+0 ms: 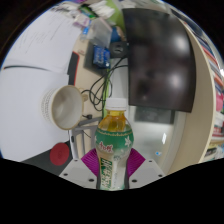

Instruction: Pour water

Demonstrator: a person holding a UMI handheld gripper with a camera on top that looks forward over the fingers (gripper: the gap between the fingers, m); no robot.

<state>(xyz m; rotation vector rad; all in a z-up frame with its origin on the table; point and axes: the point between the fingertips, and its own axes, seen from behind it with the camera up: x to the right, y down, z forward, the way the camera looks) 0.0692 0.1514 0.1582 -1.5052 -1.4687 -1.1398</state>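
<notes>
Between the jaws: bottle, upright, green label, yellowish liquid, pale cap. Pink pads pinch its lower body. Likely heavy, slick, squashy plastic; hold at the label band. White cup sits ahead-left.

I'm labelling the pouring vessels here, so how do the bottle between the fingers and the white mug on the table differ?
The bottle is clear plastic with a green label and a pale cap closing its top; the white mug is opaque and plain. The bottle stands upright, while the mug is tipped so that its open mouth shows. The bottle sits between the gripper fingers, seemingly clamped; the mug stands apart beyond them, untouched. Both are drink containers.
</notes>
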